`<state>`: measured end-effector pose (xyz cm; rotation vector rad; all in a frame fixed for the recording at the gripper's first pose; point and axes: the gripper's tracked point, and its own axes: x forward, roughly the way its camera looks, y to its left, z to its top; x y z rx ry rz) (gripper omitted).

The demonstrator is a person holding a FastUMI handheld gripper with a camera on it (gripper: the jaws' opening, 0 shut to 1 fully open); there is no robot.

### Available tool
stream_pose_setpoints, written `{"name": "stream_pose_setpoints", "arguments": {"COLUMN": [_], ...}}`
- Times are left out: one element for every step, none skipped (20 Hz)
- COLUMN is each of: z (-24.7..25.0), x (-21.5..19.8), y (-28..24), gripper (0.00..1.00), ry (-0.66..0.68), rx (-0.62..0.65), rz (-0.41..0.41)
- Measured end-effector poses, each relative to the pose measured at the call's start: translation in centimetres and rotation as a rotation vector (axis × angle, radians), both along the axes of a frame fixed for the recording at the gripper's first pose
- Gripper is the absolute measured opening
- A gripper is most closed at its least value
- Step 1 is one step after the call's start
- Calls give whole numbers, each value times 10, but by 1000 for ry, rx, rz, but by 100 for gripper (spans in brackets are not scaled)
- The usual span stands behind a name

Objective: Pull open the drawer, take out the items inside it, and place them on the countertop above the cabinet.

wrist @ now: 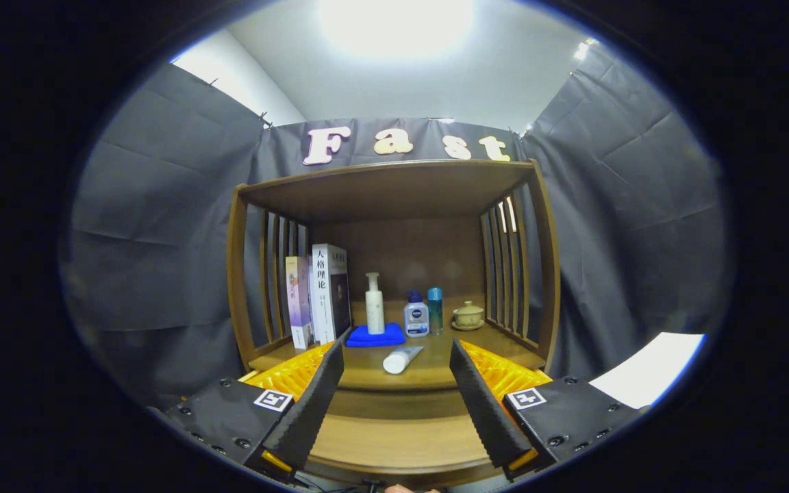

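- Gripper view: hovering before a wooden cabinet [394,198], the gripper [398,397] spread wide and released, grasping nothing, its two black ribbed fingers [312,404] framing the near edge of the countertop [429,373].
- Lying on that countertop just beyond the fingers, near the middle: a white tube [401,359], cap pointing toward the near left.
- Sitting farther back, left of centre: a folded blue cloth [375,335], carrying a tall white pump bottle [374,303].
- Standing to the right of the cloth: a small white bottle with a blue cap [416,316], then a teal bottle [435,309], then a lidded tan cup on a saucer [468,315].
- Leaning upright at the far left against the slatted side: two books [316,298].
- Showing below the countertop, between the fingers: a wooden drawer front [394,445]; whether pulled out or pushed in, cannot tell.
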<state>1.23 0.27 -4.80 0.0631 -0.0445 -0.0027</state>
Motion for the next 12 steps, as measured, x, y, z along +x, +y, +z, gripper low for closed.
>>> {"name": "stream_pose_setpoints", "arguments": {"z": [-10,-20,-30,-39,-48,-58,-68,-76,-82,-88,-95,-102], "x": [-7,-15,-22,-30,-37,-43,-49,-55,-60,-64,-69,-72], "y": [1,3,4,6,5,5,6,6,4,0,-4,-4], "gripper": [98,98,98,98,98,98,98,98,98,98,98,98], "ry": [5,17,26,34,44,64,83,99,110,122,136,147], "rx": [-8,-13,-16,-19,-23,-23,-17,-11,-16,-27,-40,-53], "rz": [-2,-4,-2,-4,-9,-12,-14,-18,-25,-44,-58,-64]}}
